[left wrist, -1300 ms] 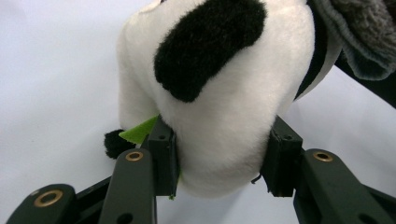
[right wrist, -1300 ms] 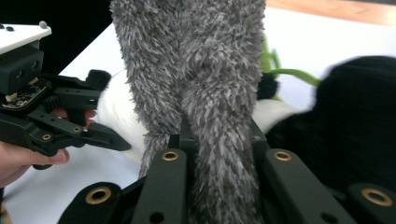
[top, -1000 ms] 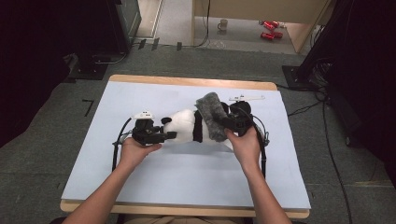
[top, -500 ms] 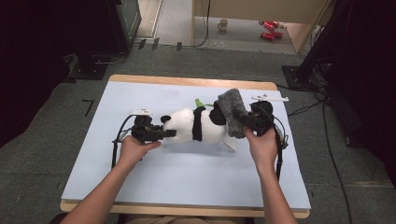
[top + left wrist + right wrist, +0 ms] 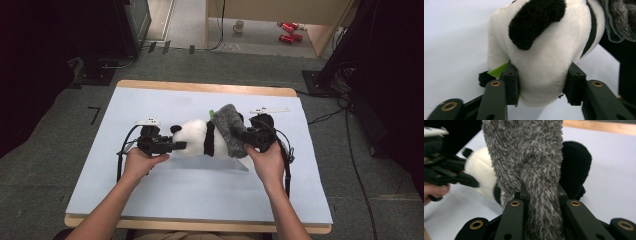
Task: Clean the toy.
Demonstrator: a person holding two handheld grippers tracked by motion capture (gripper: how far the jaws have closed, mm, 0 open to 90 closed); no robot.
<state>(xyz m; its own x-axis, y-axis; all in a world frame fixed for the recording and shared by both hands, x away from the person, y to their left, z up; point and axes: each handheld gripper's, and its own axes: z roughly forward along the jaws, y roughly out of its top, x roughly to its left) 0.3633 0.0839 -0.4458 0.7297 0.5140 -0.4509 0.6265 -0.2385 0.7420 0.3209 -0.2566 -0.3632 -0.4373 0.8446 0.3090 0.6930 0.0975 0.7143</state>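
Panda plush is lying on its side mid-table on the blue mat, long axis running left-right, so each hand has its own end. Left gripper is clamped on the white head end, jaws squeezing in from both sides. Right gripper is pinching a fuzzy grey cloth draped over the other end, by the black foot. I'd guess the cloth gets pulled along the body toward the left hand.

Soft plush panda, shaggy grey cloth (long, rough pile), on a smooth matt pale-blue table cover.
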